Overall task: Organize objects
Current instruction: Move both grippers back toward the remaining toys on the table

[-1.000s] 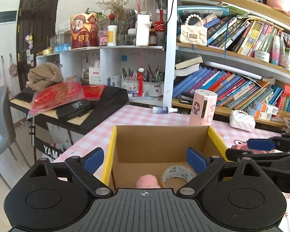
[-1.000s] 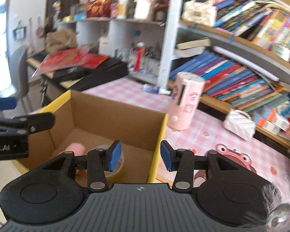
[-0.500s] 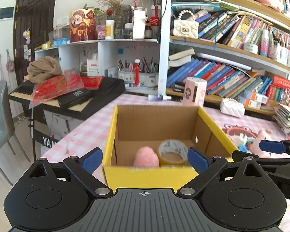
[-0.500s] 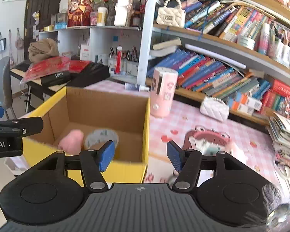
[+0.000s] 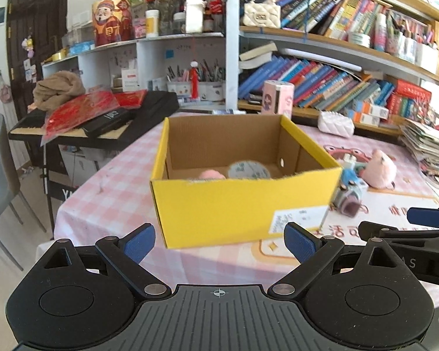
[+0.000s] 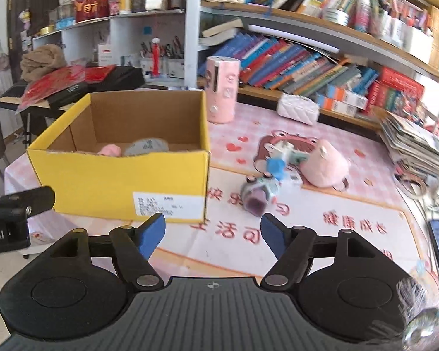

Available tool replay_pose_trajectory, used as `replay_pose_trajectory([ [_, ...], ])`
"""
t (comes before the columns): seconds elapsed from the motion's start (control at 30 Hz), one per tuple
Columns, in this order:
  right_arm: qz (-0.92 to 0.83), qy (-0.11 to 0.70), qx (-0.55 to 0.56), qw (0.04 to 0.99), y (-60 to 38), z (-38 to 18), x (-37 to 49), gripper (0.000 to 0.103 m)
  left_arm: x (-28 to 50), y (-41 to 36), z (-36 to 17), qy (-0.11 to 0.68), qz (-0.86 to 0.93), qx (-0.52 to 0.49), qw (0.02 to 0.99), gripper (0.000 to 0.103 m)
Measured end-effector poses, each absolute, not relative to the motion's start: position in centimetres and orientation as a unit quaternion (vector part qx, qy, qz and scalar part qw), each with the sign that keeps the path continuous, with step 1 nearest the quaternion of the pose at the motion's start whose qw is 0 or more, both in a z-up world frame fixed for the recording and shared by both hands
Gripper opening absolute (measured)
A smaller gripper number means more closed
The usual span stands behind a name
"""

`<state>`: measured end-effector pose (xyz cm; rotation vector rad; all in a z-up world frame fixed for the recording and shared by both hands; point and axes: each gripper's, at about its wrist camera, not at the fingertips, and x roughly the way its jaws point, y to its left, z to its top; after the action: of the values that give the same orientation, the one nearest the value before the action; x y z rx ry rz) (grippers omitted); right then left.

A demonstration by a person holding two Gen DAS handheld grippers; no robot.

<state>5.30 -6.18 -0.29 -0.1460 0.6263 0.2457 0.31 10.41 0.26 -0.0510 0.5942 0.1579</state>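
Observation:
A yellow cardboard box [image 5: 237, 204] [image 6: 117, 181] stands on the pink checked table. Inside it lie a pink fluffy ball [image 5: 211, 174] [image 6: 111, 149] and a roll of tape [image 5: 248, 171] [image 6: 146, 147]. To the right of the box lie a pink plush toy [image 6: 325, 165] [image 5: 379, 168] and a small blue-grey toy [image 6: 262, 188] [image 5: 348, 196]. My left gripper [image 5: 219, 241] is open and empty, well in front of the box. My right gripper [image 6: 212, 232] is open and empty, in front of the box's right corner.
A pink cylinder [image 6: 222, 87] and a white quilted purse [image 6: 298, 108] stand behind the box. Bookshelves fill the back. A stack of magazines [image 6: 415, 143] lies at the right. A keyboard piano [image 5: 102, 122] and a grey chair [image 5: 0, 169] are left of the table edge.
Both grippers have pulled back from over the box toward the table's near edge. The whole box front now shows. The right gripper's jaws have opened wider.

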Motion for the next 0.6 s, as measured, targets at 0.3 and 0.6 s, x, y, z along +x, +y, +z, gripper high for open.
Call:
replay_pose_trajectory([
  [0.3,0.085,0.317,-0.07,0.942,-8.2,-0.8,2.7,0.072,-0.8,8.8,-0.3,0.307,0.043,-0.019,0.95,0.096],
  [0.6,0.042,0.33,-0.058,0.941,-10.5,-1.0,2.3,0.072,-0.3,6.5,-0.5,0.311,0.0,0.004,0.95,0.097],
])
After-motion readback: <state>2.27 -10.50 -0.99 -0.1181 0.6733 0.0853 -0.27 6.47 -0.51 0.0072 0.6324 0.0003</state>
